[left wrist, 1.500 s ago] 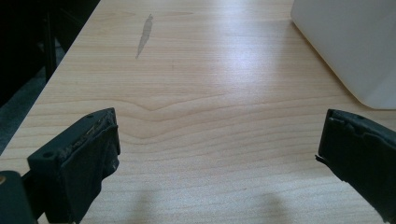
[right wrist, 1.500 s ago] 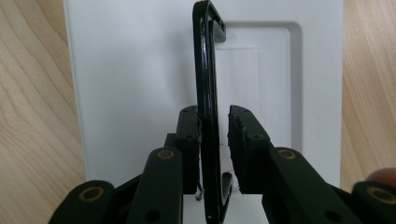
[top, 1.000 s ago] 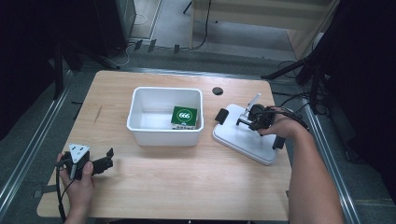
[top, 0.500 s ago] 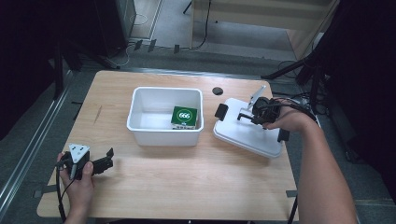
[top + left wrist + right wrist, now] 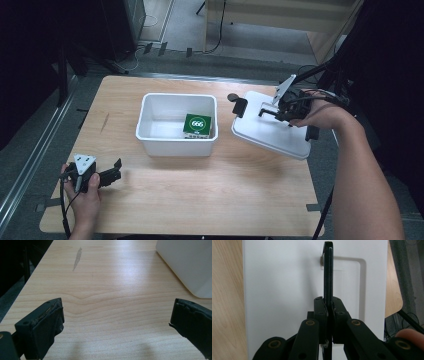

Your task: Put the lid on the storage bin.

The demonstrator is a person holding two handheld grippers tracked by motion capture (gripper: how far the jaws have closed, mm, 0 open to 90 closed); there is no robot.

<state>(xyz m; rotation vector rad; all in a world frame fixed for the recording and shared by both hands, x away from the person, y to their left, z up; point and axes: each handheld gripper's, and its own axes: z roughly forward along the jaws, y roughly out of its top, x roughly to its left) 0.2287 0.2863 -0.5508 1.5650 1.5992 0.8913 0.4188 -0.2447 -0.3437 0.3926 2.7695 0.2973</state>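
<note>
A white lid (image 5: 270, 134) hangs tilted over the table's right side, clear of the wood. My right gripper (image 5: 268, 111) is shut on the thin black handle on top of it. In the right gripper view the pads (image 5: 322, 307) of that gripper (image 5: 329, 305) squeeze the handle (image 5: 328, 270) from both sides, above the lid (image 5: 282, 290). A white bin (image 5: 175, 148) stands mid-table with a green box (image 5: 197, 124) marked 666 inside. My left gripper (image 5: 115, 171) rests open near the front left edge. In its own view the left gripper (image 5: 117, 317) has only bare wood between its jaws.
Black clasps (image 5: 240, 106) sit at the lid's ends. A corner of the bin (image 5: 185, 262) rises at the upper right of the left gripper view. A dark knot (image 5: 77, 258) marks the wood. Floor and cables lie beyond the table's far and right edges.
The right gripper has risen with the lid, which now hangs tilted above the table. The left hand has stayed in place.
</note>
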